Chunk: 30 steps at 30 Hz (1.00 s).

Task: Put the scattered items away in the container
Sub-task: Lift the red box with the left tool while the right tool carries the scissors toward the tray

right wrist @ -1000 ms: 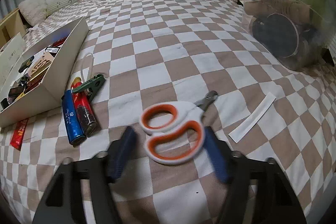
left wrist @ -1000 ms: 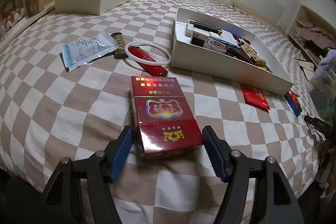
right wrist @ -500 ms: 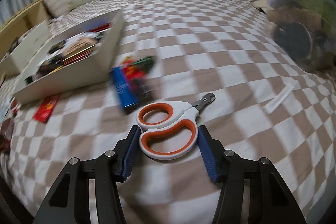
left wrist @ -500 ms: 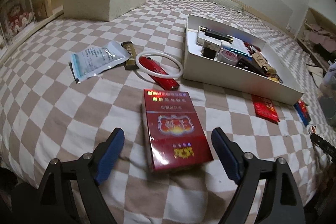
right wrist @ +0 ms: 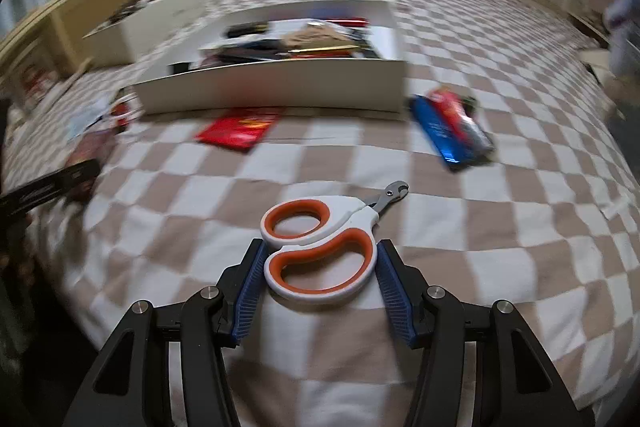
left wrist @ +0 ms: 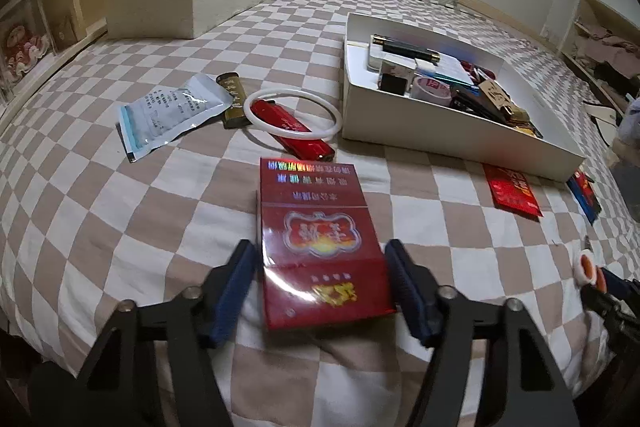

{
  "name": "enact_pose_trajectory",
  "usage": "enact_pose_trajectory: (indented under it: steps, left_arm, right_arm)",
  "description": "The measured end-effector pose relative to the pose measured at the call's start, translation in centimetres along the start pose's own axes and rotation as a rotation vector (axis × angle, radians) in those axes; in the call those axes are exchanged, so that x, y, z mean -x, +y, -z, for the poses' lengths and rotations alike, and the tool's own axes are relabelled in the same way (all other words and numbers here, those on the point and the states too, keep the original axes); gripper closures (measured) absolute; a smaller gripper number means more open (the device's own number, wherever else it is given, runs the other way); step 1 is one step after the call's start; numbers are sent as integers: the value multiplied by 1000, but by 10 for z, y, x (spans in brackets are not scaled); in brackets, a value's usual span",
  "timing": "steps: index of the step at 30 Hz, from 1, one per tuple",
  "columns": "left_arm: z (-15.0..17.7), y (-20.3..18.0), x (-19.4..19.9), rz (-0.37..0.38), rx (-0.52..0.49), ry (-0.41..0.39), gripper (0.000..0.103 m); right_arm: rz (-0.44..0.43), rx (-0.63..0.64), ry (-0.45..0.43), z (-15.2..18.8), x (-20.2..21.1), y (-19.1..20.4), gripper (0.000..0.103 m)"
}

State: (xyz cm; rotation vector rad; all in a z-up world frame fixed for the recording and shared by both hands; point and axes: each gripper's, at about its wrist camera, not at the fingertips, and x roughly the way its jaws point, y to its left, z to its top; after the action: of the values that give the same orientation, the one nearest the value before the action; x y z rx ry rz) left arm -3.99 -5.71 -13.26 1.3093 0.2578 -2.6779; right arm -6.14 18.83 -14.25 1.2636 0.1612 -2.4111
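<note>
Two tongs [left wrist: 322, 287] [right wrist: 319, 279], both loaded.

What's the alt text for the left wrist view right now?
The left tool straddles a red cigarette pack on a checkered bedspread, its jaws having just been closing. Beyond lie a red lighter inside a white ring, a sealed pouch and a white box of small items.
</note>
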Motion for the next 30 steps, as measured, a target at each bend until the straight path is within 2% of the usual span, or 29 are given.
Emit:
enact_pose_trajectory:
  steps: [3,4,6,9,16,17,19,21,26,30]
  left_arm:
    - [4,1,4,32,-14,1,40]
    - [5,1,5,45,-20,2,40]
    - [9,-1,8,66,-34,6,40]
    - [13,-5,12,82,-53,12,40]
    - [17,-15,12,67,-90,14,40]
    - [17,-15,12,68,-89,13,40]
    - [17,-15,11,67,-88,14,40]
    - [16,-16,9,58,-91,14,40]
    - [20,-21,3,23,-123,-4,42]
    - [18,-14,6,54,-82,-4,44]
  right_arm:
    - [10,30,2,0,0,9,44]
    - [-3,20,9,0,0,9,33]
    - [-32,-16,21,0,1,9,23]
    - [-34,-38,38,-3,-3,14,23]
    - [43,38,36,-4,-16,28,24]
    - [40,32,32,-3,-16,26,25]
    - [36,16,22,-4,-16,22,36]
    - [31,-2,14,-4,-15,18,42]
    - [22,10,10,-3,-13,18,42]
    - [8,-4,10,-1,-9,18,42]
